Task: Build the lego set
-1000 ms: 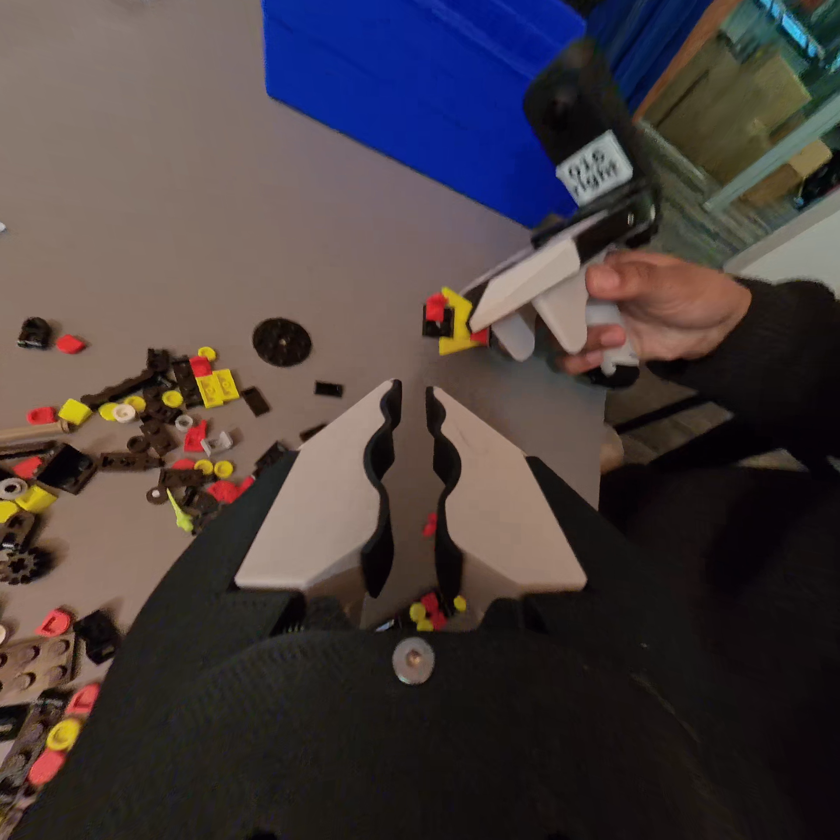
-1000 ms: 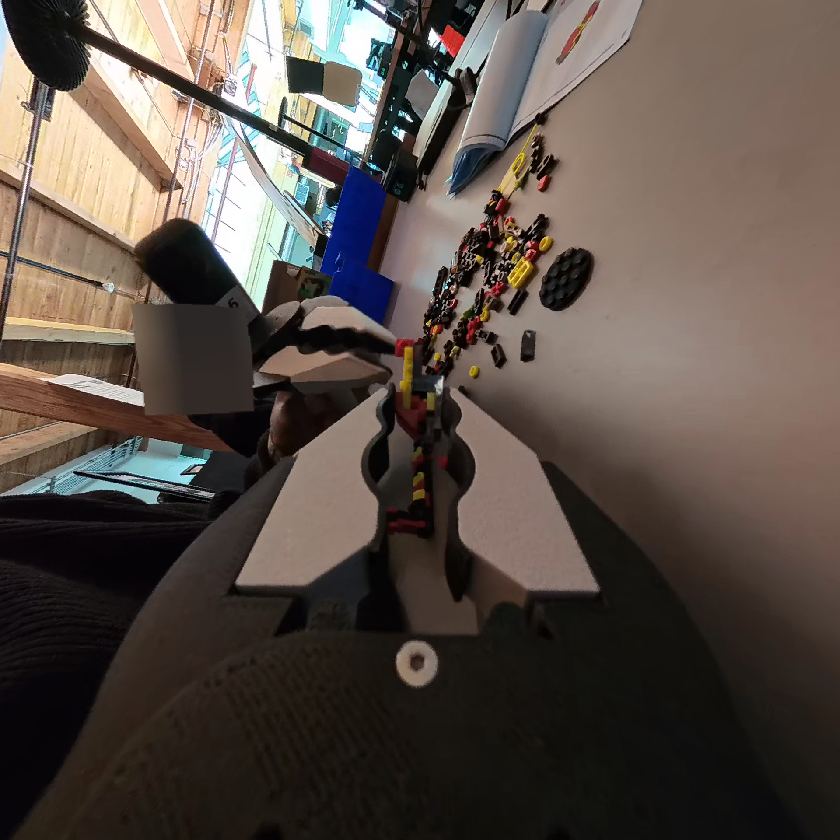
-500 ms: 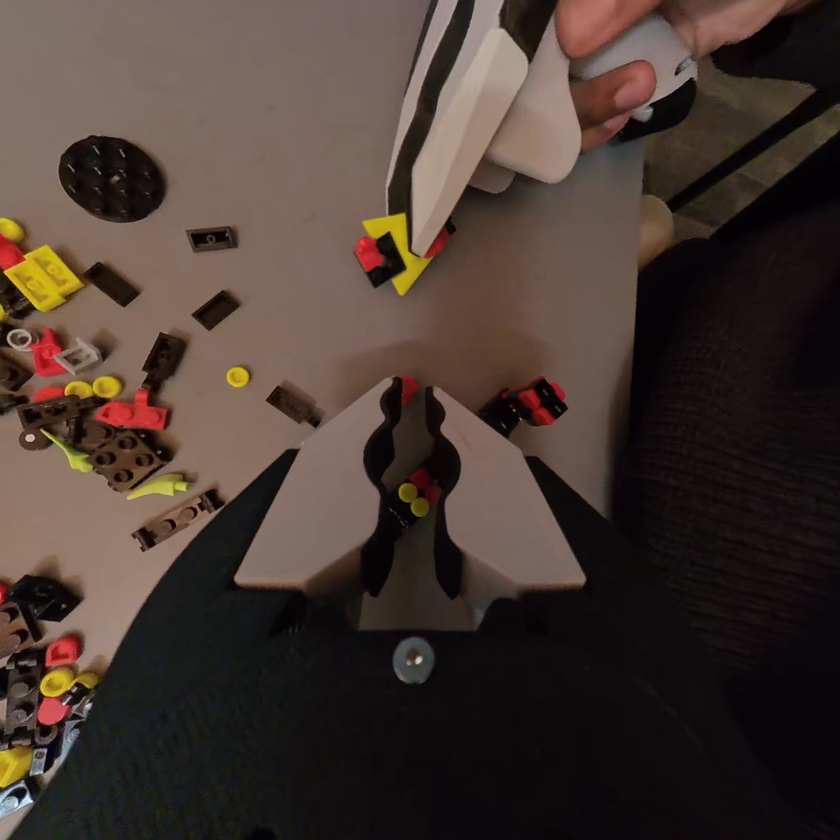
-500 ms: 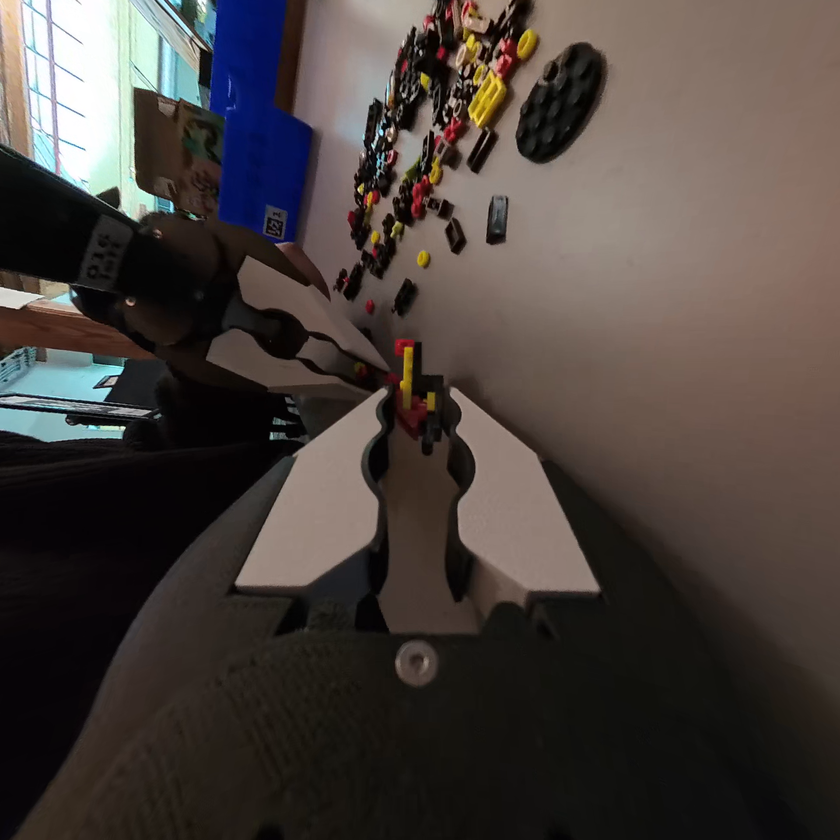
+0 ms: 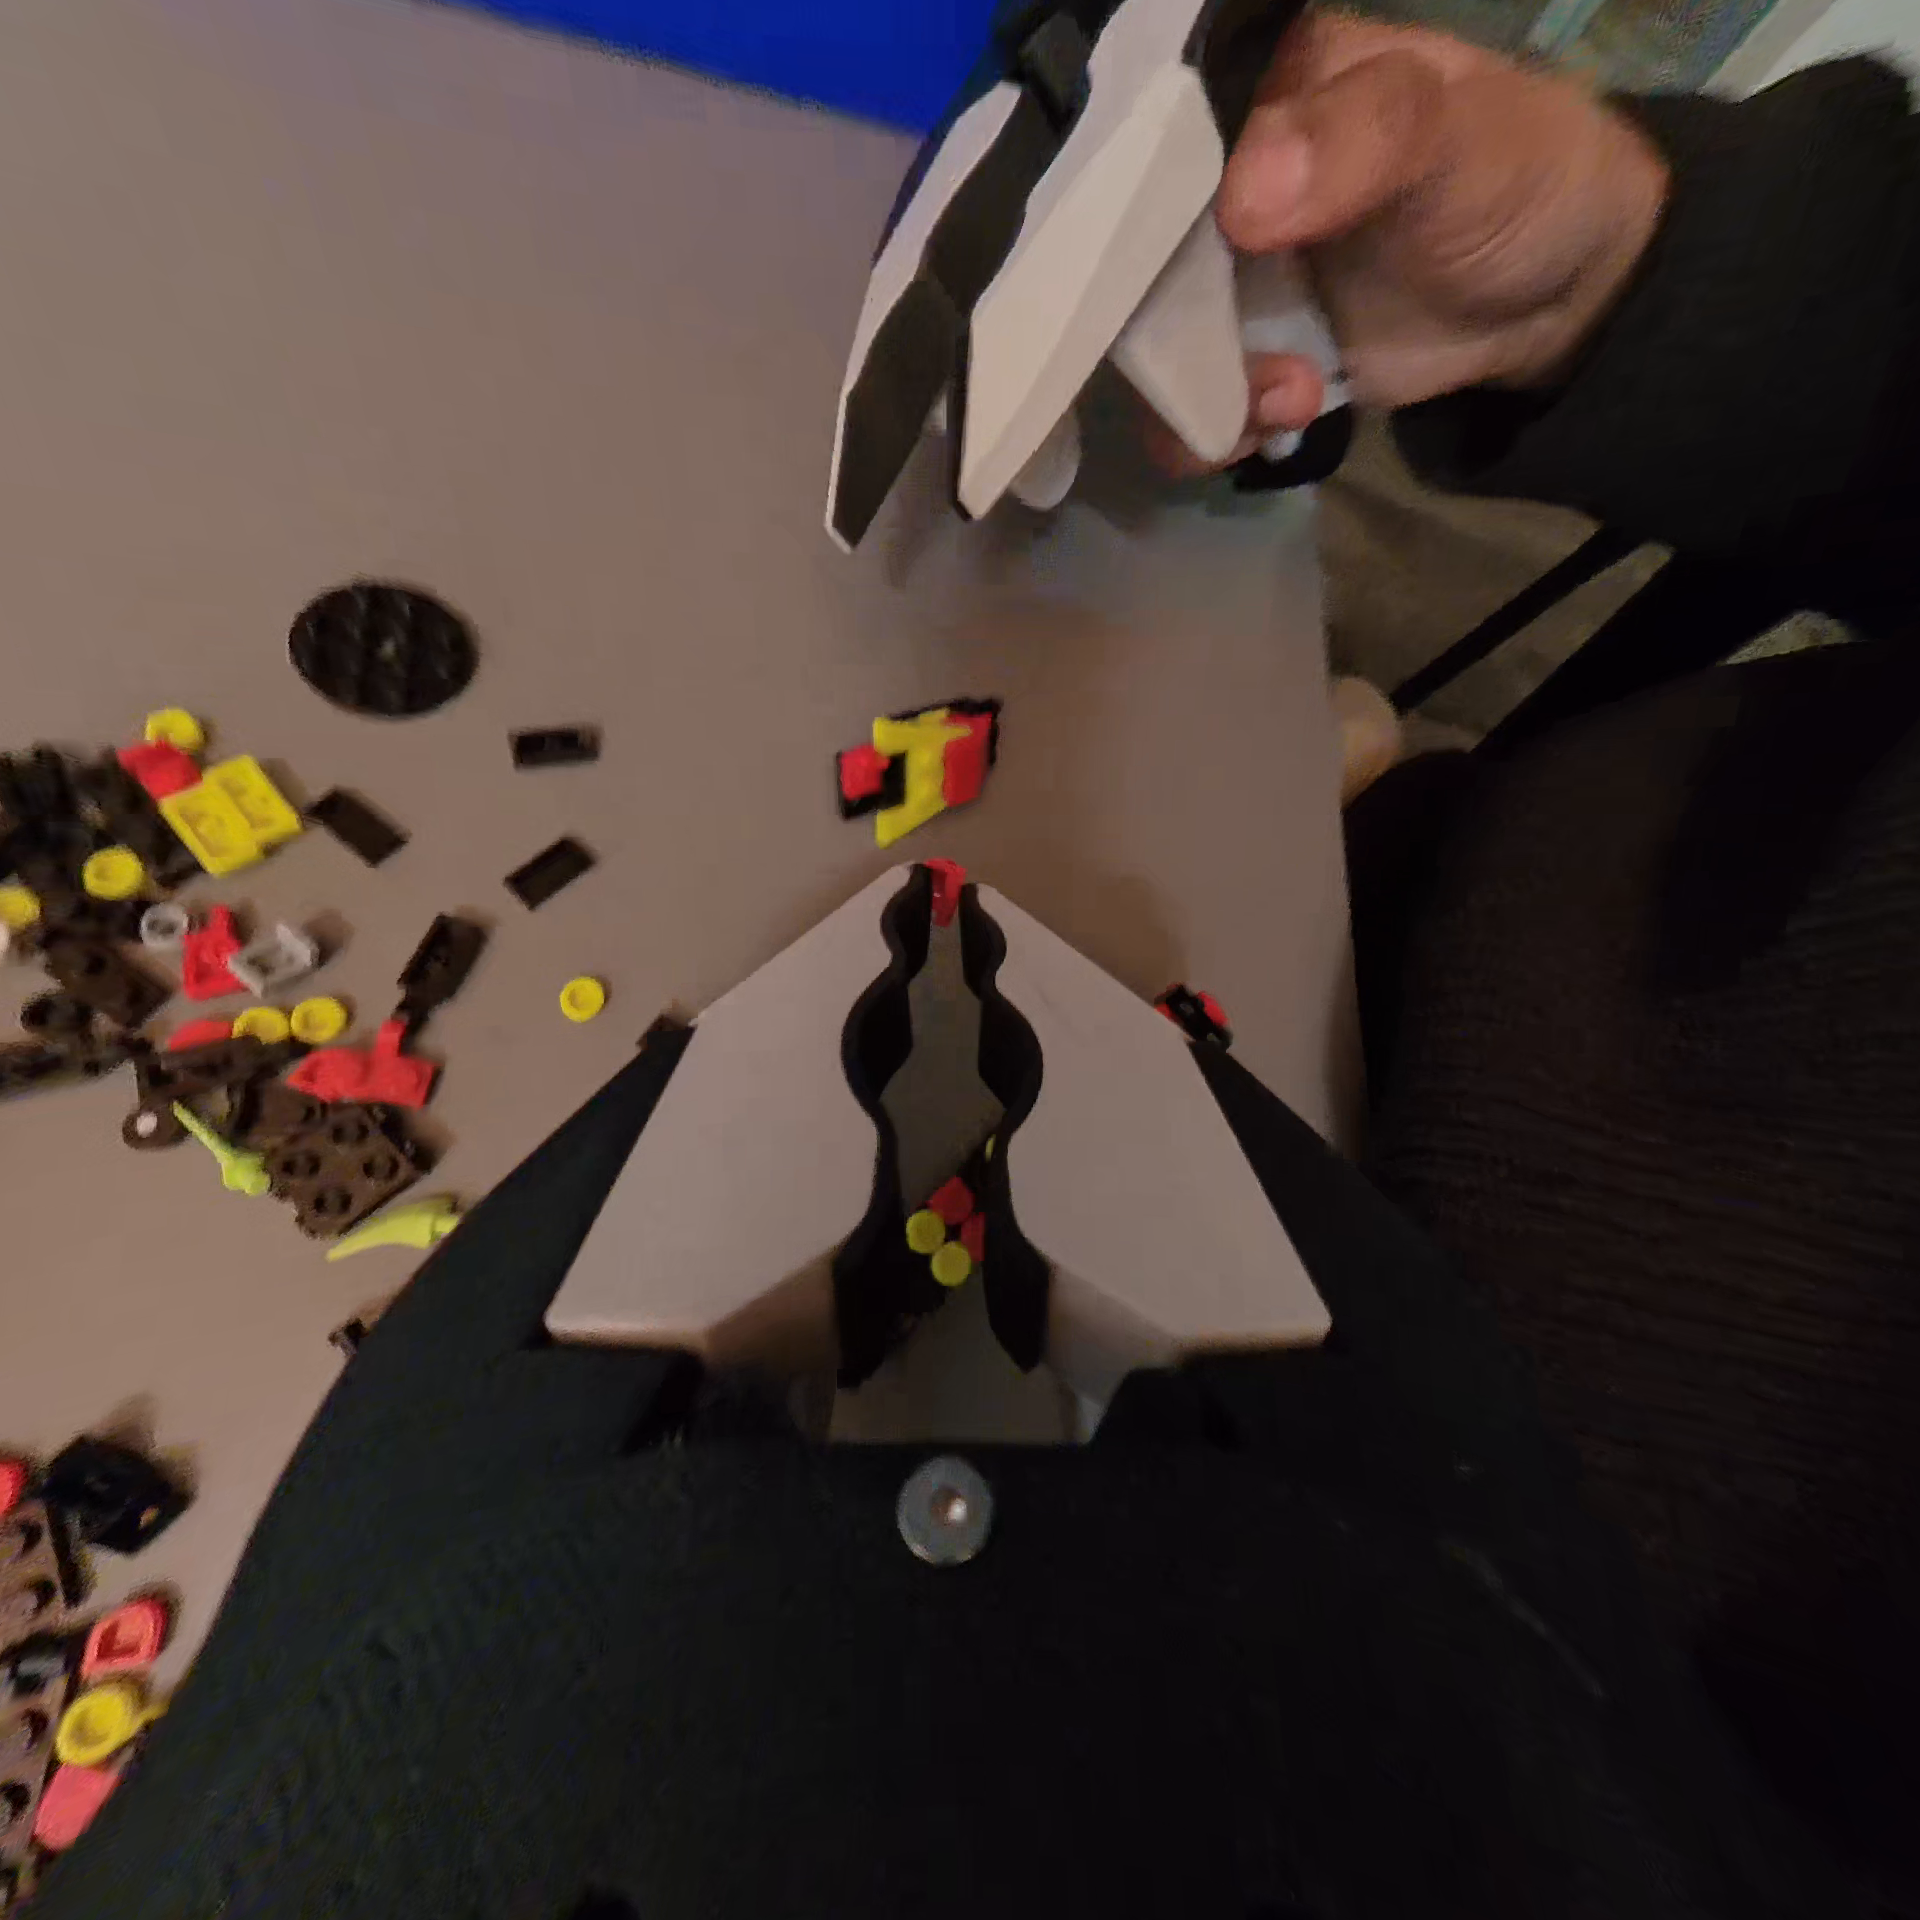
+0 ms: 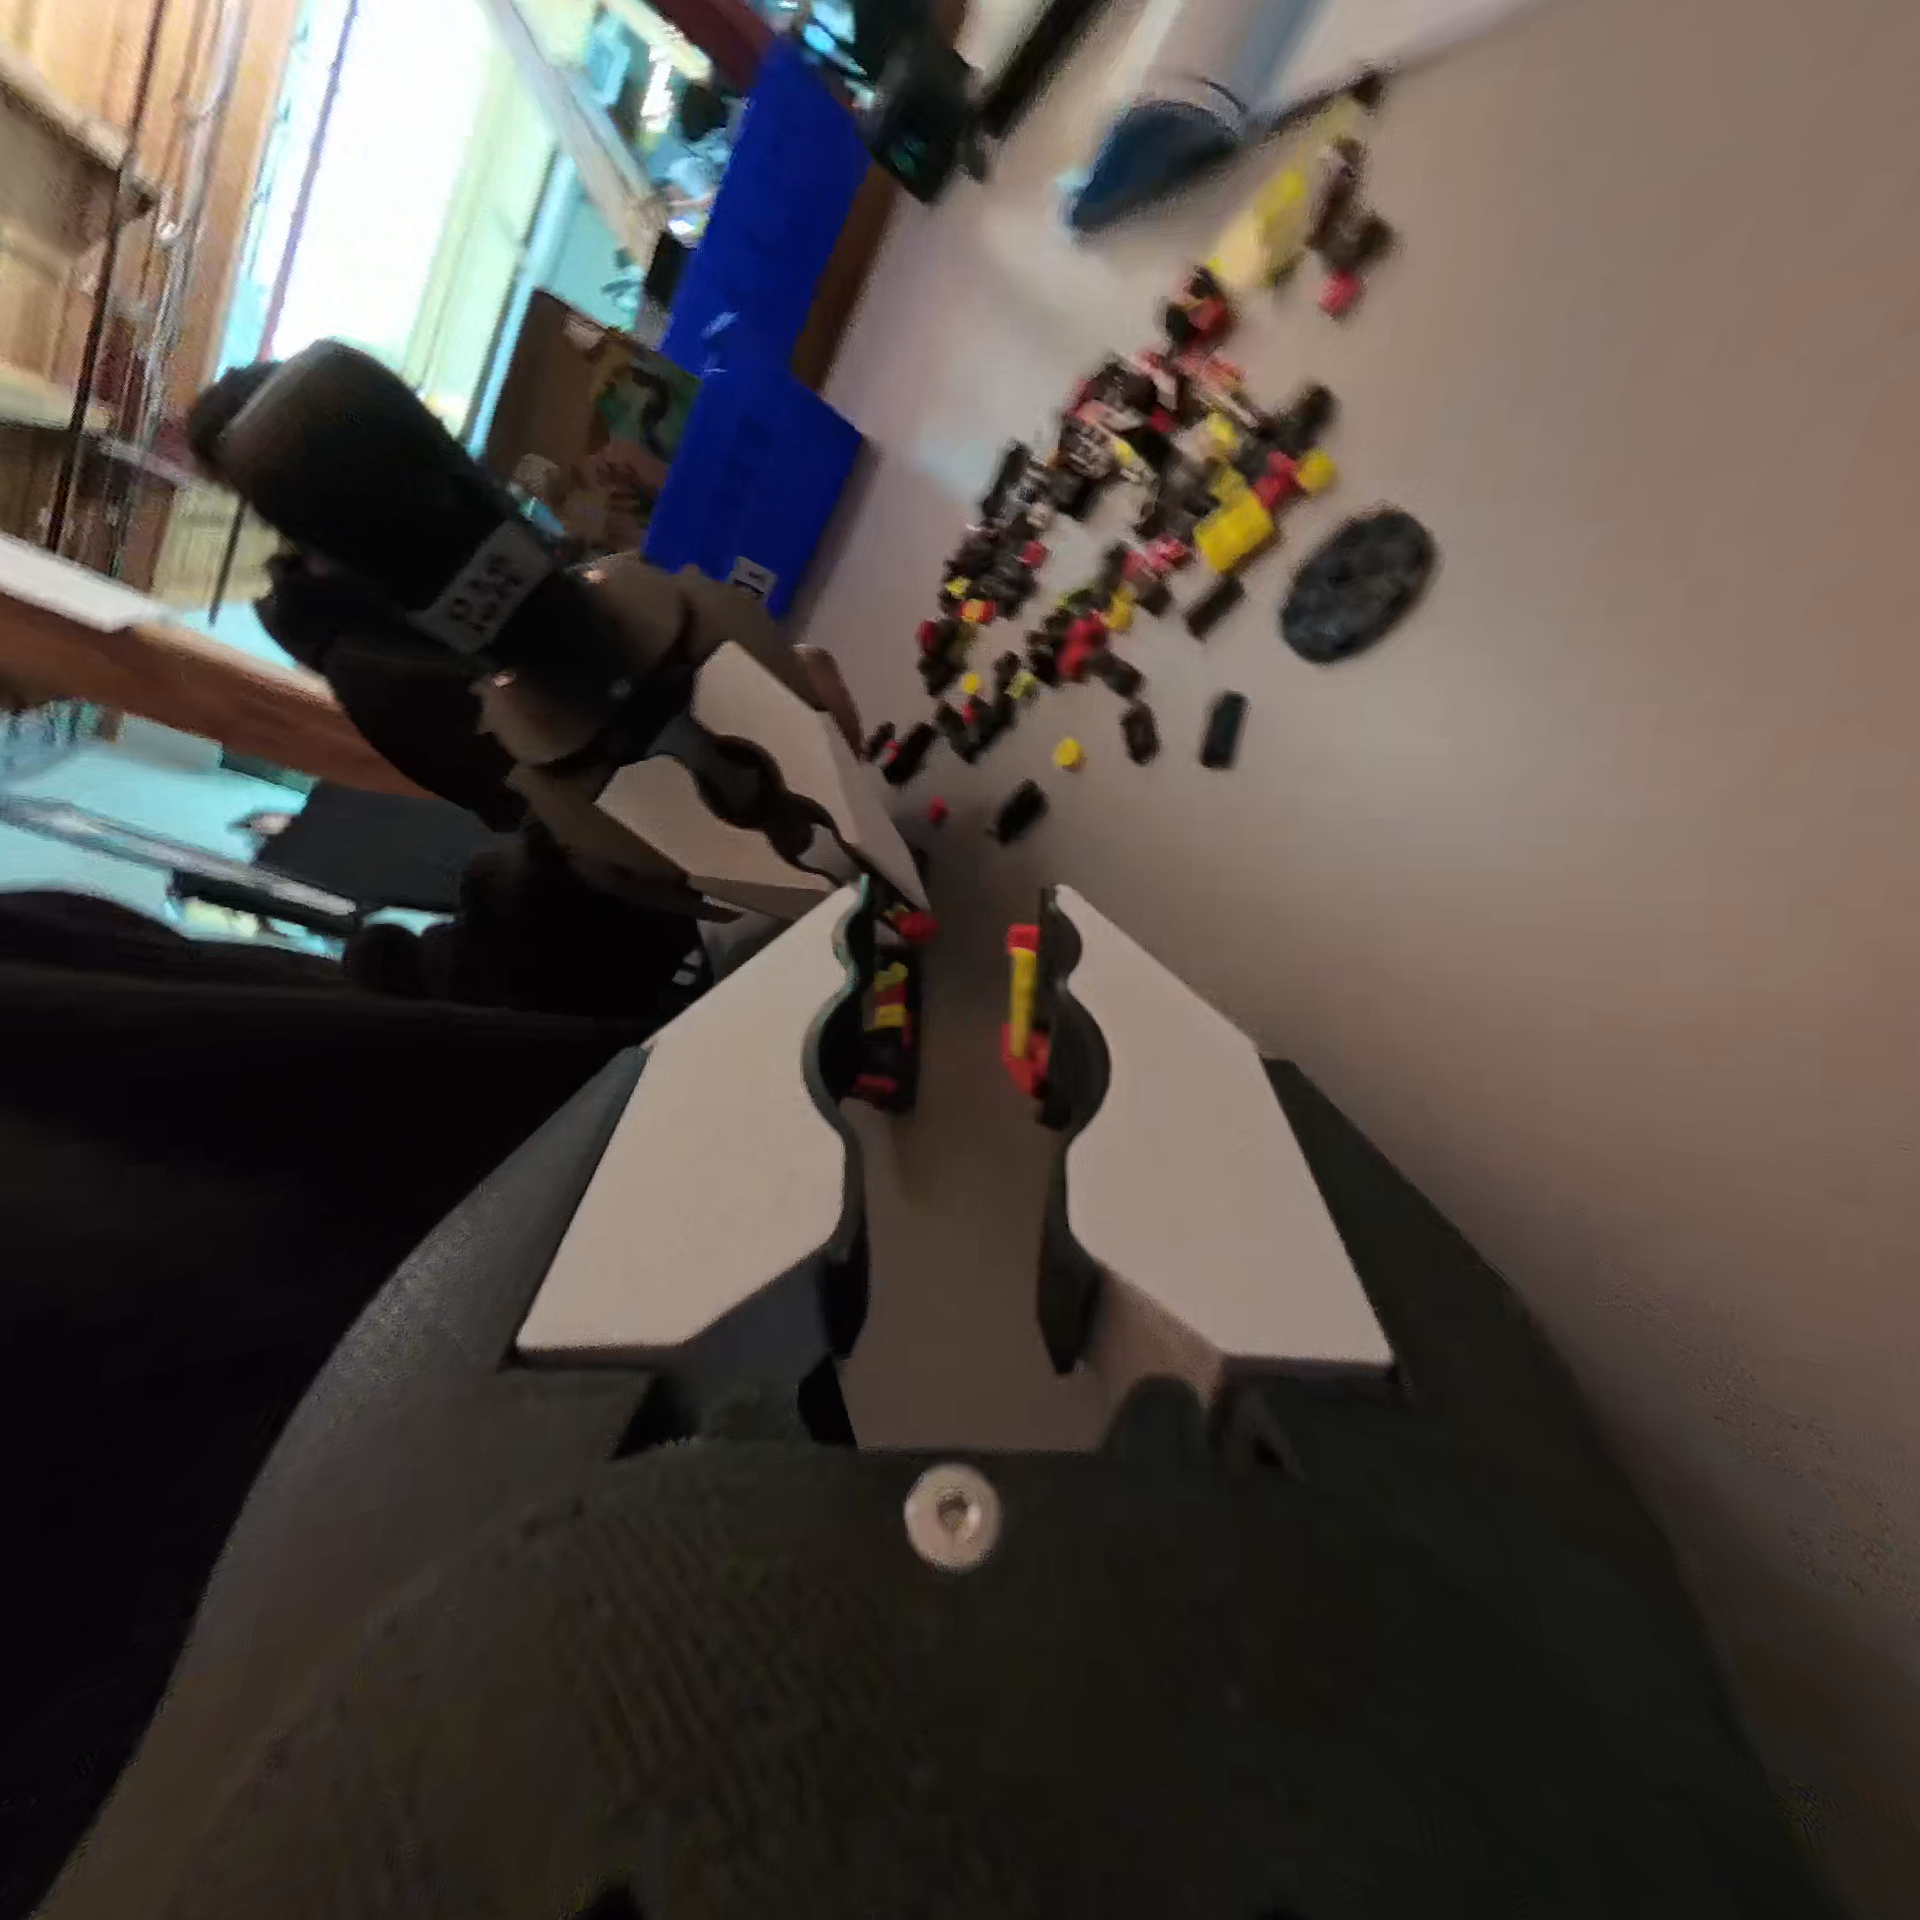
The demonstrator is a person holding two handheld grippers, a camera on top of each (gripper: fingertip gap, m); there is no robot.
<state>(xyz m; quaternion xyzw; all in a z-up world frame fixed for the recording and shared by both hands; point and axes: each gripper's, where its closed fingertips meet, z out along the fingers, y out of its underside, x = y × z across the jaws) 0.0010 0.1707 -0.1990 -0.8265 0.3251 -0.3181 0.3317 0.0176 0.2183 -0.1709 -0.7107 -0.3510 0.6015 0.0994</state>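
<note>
**Build barely begun; sub-assembly released onto bench**

Progress: One small yellow, red and black sub-assembly (image 5: 920,764) lies flat on the bench (image 5: 520,364), just beyond the left gripper (image 5: 943,891). Most of the set is unbuilt: loose parts (image 5: 208,935) lie scattered to the left, with a round black plate (image 5: 382,647) apart from them.

Left gripper: fingers nearly closed, pinching a small red piece (image 5: 943,883) at their tips.

Right gripper (image 6: 956,914): fingers spread, holding nothing; the sub-assembly shows low between them, blurred.

Change: Half a second ago the right gripper held the sub-assembly just above the bench. It has since let go and lifted clear. The left gripper has kept the red piece at its tips. A second ago those tips were empty.
</note>
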